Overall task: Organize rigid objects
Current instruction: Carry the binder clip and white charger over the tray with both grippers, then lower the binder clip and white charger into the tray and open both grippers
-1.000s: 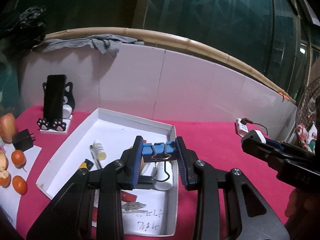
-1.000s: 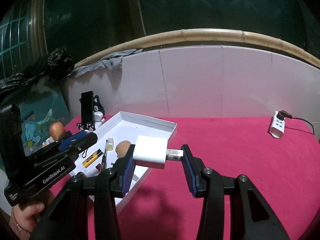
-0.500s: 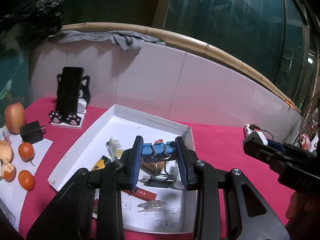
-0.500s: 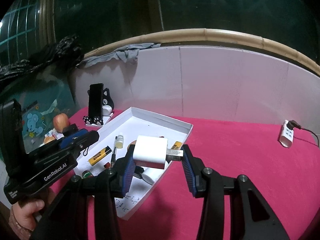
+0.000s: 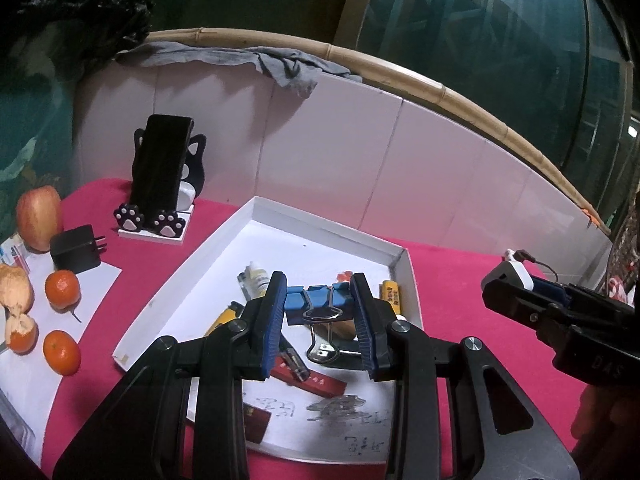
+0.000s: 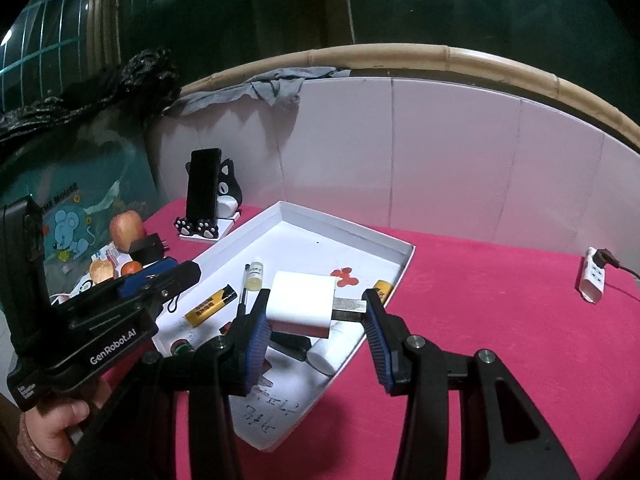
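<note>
My left gripper (image 5: 320,312) is shut on a blue binder clip (image 5: 316,306) and holds it above the white tray (image 5: 320,224). My right gripper (image 6: 314,322) is shut on a white plug charger (image 6: 302,308), its metal prongs against the right pad, above the tray's right part (image 6: 344,228). The tray holds a yellow lighter (image 6: 210,306), a small dropper bottle (image 6: 255,274), a pen, a red card (image 5: 316,380) and other small items. The left gripper also shows in the right wrist view (image 6: 160,280). The right gripper also shows in the left wrist view (image 5: 516,284).
A phone on a black cat stand (image 5: 162,176) stands left of the tray. An apple (image 5: 38,216), a black charger (image 5: 76,250) and small oranges (image 5: 62,288) lie at far left. A white power strip (image 6: 594,280) lies on the red cloth at right. A white wall runs behind.
Both grippers have moved forward and higher over the tray, each still holding its object. More of the tray's contents show beneath them.
</note>
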The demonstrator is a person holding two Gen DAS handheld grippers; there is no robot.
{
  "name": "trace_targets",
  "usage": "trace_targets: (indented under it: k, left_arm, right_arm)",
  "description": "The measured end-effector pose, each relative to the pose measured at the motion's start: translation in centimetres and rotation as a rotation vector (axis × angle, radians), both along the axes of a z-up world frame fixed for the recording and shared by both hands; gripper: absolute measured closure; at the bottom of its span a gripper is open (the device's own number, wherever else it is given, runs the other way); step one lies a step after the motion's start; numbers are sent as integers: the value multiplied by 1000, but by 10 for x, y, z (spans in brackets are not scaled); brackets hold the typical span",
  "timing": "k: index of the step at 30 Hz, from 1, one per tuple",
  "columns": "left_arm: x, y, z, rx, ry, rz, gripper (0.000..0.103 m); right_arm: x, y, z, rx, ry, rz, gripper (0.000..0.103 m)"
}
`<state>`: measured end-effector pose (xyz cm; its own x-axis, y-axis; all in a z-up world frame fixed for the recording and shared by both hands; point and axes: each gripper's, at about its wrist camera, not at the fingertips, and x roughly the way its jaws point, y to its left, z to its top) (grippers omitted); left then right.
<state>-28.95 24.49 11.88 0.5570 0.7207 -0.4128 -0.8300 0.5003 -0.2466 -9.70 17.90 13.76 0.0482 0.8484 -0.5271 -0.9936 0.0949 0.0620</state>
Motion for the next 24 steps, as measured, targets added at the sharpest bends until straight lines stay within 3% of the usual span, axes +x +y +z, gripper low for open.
trace_targets:
  k: [12,24]
  left_arm:
    - [-17,45,16,8,27,50,71]
    - [20,81,21,-9,95,2,71]
  right_arm:
    - [-2,37,0,-12,6,-8,58]
    - [9,72,-12,-54,49,-52,58]
